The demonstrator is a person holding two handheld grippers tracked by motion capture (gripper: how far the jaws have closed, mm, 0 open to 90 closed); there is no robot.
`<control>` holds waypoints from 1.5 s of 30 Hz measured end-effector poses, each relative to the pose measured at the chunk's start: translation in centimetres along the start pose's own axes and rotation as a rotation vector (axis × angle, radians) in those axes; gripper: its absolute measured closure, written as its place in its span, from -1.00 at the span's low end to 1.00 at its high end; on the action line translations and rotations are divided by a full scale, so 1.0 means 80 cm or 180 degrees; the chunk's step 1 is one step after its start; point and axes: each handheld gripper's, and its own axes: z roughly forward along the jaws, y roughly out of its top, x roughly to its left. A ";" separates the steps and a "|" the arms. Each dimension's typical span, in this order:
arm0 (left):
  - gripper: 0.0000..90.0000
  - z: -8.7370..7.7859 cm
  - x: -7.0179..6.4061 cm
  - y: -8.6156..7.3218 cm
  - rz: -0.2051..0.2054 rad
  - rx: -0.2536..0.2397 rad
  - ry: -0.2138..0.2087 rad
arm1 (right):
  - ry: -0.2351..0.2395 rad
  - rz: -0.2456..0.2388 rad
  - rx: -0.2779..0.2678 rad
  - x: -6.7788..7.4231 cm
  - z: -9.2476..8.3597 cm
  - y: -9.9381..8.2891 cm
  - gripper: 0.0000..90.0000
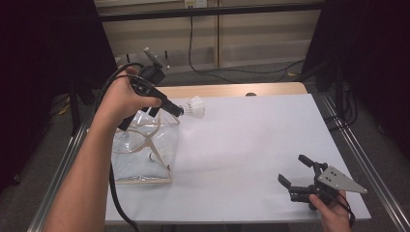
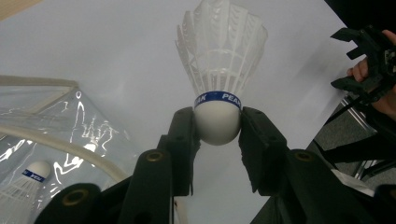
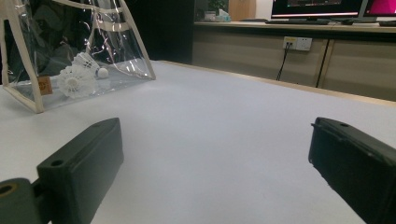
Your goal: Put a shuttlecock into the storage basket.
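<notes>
Gripping the shuttlecock [image 2: 219, 70] by its cork, the left tongs [image 2: 217, 128] hold it above the bench [image 1: 241, 145] beside the clear bag [image 1: 142, 150], probably for dropping it inside. The right tongs [image 1: 296, 170] rest apart, empty, near the bench corner.

White tabletop in a dim workroom

The tabletop [image 1: 251, 145] has a pale wooden far edge and metal side rails; beyond it lie grey floor [image 1: 270, 72], a trailing black cable [image 1: 193, 53], beige cabinets [image 3: 261, 51] with a wall socket [image 3: 297, 43], and lit monitors [image 3: 317, 7].
</notes>
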 end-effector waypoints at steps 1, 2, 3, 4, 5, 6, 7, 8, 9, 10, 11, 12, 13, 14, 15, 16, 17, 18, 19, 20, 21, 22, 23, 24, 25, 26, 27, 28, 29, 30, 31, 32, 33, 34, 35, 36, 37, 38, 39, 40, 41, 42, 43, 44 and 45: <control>0.47 -0.001 0.001 0.000 0.0014 0.0008 0.0006 | 0.0001 -0.0004 0.0003 0.000 0.000 0.000 -0.94; 0.47 -0.002 0.001 0.000 0.0015 0.0015 0.0008 | 0.0003 -0.0003 0.0003 0.000 0.000 0.000 -0.94; 0.47 -0.003 0.001 0.001 0.0029 0.0013 0.0016 | 0.0000 -0.0005 0.0003 0.000 0.000 0.000 -0.94; 0.47 -0.005 0.001 0.001 0.0018 0.0006 0.0016 | -0.0001 0.0006 0.0001 0.000 0.000 0.000 -0.94; 0.47 -0.006 0.001 0.001 0.0019 -0.0006 0.0020 | -0.0006 0.0003 0.0005 0.000 0.000 0.000 -0.94; 0.47 -0.008 0.002 0.001 0.0017 -0.0003 0.0026 | -0.0006 0.0008 0.0008 0.000 0.000 0.000 -0.94; 0.47 -0.009 0.002 0.001 0.0013 0.0000 0.0033 | -0.0007 0.0009 0.0006 0.000 0.000 0.000 -0.94; 0.47 -0.011 0.003 0.001 0.0011 0.0002 0.0040 | -0.0006 0.0007 0.0009 0.000 0.000 0.000 -0.94; 0.47 -0.011 0.003 0.001 0.0004 -0.0001 0.0042 | -0.0006 0.0004 0.0007 0.000 0.000 0.000 -0.94; 0.47 -0.012 0.004 0.000 0.0001 -0.0001 0.0038 | -0.0006 0.0001 0.0007 0.000 0.000 0.000 -0.94; 0.47 -0.013 0.005 0.000 -0.0009 0.0002 0.0039 | -0.0006 0.0002 0.0007 0.000 0.000 0.000 -0.94; 0.47 -0.013 0.006 0.000 -0.0023 0.0010 0.0054 | -0.0005 -0.0005 0.0009 0.000 0.000 0.000 -0.94; 0.47 -0.014 0.006 0.000 -0.0013 0.0020 0.0063 | -0.0004 -0.0005 0.0009 0.000 0.000 0.000 -0.94; 0.47 -0.015 0.007 0.000 -0.0015 0.0017 0.0072 | -0.0004 -0.0005 0.0009 0.000 0.000 0.000 -0.94; 0.47 -0.016 0.007 0.000 -0.0027 0.0024 0.0077 | -0.0005 -0.0006 0.0011 0.000 0.000 0.000 -0.94; 0.47 -0.017 0.007 0.000 -0.0024 0.0025 0.0076 | -0.0008 0.0004 0.0008 0.000 0.000 0.000 -0.94; 0.47 -0.018 0.007 0.000 -0.0018 0.0015 0.0082 | -0.0009 0.0008 0.0007 0.000 0.000 0.000 -0.94; 0.47 -0.020 0.007 -0.001 -0.0026 0.0017 0.0079 | -0.0009 0.0006 0.0009 0.000 0.000 0.000 -0.94; 0.47 -0.021 0.007 -0.001 -0.0038 0.0018 0.0084 | -0.0010 0.0005 0.0007 0.000 0.000 0.000 -0.94; 0.47 -0.022 0.007 -0.001 -0.0033 0.0009 0.0096 | -0.0010 0.0006 0.0007 0.000 0.000 0.000 -0.94; 0.47 -0.023 0.007 -0.001 -0.0018 0.0015 0.0107 | -0.0010 0.0005 0.0008 0.000 0.000 0.000 -0.94; 0.47 -0.024 0.006 -0.001 -0.0023 0.0011 0.0096 | -0.0009 0.0006 0.0008 0.000 0.000 0.000 -0.94; 0.47 -0.026 0.006 -0.002 -0.0027 0.0004 0.0095 | -0.0008 0.0003 0.0010 0.000 0.000 0.000 -0.94; 0.47 -0.028 0.007 -0.002 -0.0024 -0.0011 0.0109 | -0.0008 -0.0001 0.0010 0.000 0.000 0.000 -0.94; 0.47 -0.031 0.007 -0.002 -0.0040 -0.0007 0.0108 | -0.0007 0.0000 0.0013 0.000 0.000 0.000 -0.94; 0.47 -0.032 0.007 -0.003 -0.0050 -0.0026 0.0117 | -0.0008 0.0005 0.0009 0.000 0.000 0.000 -0.94; 0.47 -0.034 0.007 -0.003 -0.0045 -0.0015 0.0107 | -0.0008 0.0005 0.0009 0.000 0.000 0.000 -0.94; 0.47 -0.036 0.008 -0.004 -0.0058 -0.0033 0.0116 | -0.0008 0.0005 0.0007 0.000 0.000 0.000 -0.94; 0.47 -0.038 0.009 -0.005 -0.0058 -0.0029 0.0122 | -0.0007 0.0003 0.0006 0.000 0.000 0.000 -0.94; 0.47 -0.038 0.009 -0.005 -0.0058 -0.0029 0.0122 | -0.0006 -0.0002 0.0010 0.000 0.000 0.000 -0.94; 0.47 -0.040 0.010 -0.006 -0.0081 -0.0036 0.0144 | -0.0008 -0.0005 0.0009 0.000 0.000 0.000 -0.94; 0.47 -0.042 0.011 -0.007 -0.0084 -0.0033 0.0154 | -0.0008 -0.0008 0.0008 0.000 0.000 0.000 -0.94; 0.47 -0.043 0.012 -0.007 -0.0096 -0.0039 0.0154 | -0.0008 -0.0003 0.0009 0.000 0.000 0.000 -0.94; 0.47 -0.044 0.013 -0.008 -0.0102 -0.0045 0.0150 | -0.0009 -0.0007 0.0009 0.000 0.000 0.000 -0.94; 0.47 -0.045 0.013 -0.008 -0.0105 -0.0057 0.0152 | -0.0010 -0.0007 0.0009 0.000 0.000 0.000 -0.94; 0.47 -0.046 0.014 -0.009 -0.0115 -0.0067 0.0171 | -0.0010 -0.0008 0.0009 0.000 0.000 0.000 -0.94; 0.47 -0.047 0.015 -0.010 -0.0121 -0.0063 0.0162 | -0.0011 0.0007 0.0006 0.000 0.000 0.000 -0.94; 0.47 -0.049 0.016 -0.010 -0.0123 -0.0070 0.0165 | -0.0010 0.0008 0.0008 0.000 0.000 0.000 -0.94; 0.47 -0.050 0.017 -0.011 -0.0136 -0.0078 0.0179 | -0.0011 -0.0003 0.0009 0.000 0.000 0.000 -0.94; 0.47 -0.051 0.018 -0.012 -0.0143 -0.0081 0.0167 | -0.0006 -0.0005 0.0007 0.000 0.000 0.000 -0.94; 0.47 -0.051 0.019 -0.012 -0.0157 -0.0094 0.0190 | -0.0012 -0.0009 0.0010 0.000 0.000 0.000 -0.94; 0.47 -0.053 0.020 -0.013 -0.0162 -0.0093 0.0188 | -0.0007 -0.0009 0.0007 0.000 0.000 0.000 -0.94; 0.47 -0.053 0.020 -0.013 -0.0163 -0.0097 0.0176 | -0.0009 -0.0002 0.0011 0.000 0.000 0.000 -0.94; 0.47 -0.054 0.021 -0.014 -0.0171 -0.0093 0.0198 | -0.0010 0.0006 0.0009 0.001 0.000 0.000 -0.94; 0.47 -0.055 0.021 -0.014 -0.0173 -0.0099 0.0187 | -0.0009 0.0007 0.0009 0.001 0.000 0.000 -0.94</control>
